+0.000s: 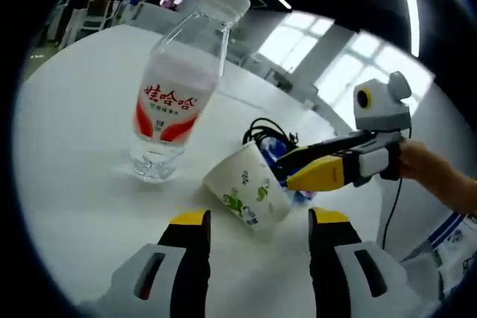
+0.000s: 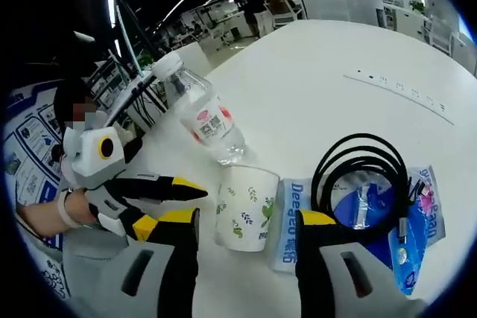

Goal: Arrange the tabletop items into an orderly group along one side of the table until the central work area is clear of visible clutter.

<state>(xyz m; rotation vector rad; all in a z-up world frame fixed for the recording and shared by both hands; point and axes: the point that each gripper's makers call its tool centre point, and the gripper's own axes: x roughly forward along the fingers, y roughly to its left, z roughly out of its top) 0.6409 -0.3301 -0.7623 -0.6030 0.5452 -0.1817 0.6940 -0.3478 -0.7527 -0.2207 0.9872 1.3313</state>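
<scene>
Paper cup on white table.

Your left tongs: jaws spread wide apart, yellow tips up, nothing between them. Same tongs seen in right gripper view: reach in from left edge, jaws apart, one dark tip pointing right, yellow one below it; your wrist with pale cuff behind them.

Your right tongs: jaws parted, not pressing anything. Same tongs in left gripper view: come in from right, roughly level, jaws parted, your bare hand gripping rear of handle.
</scene>
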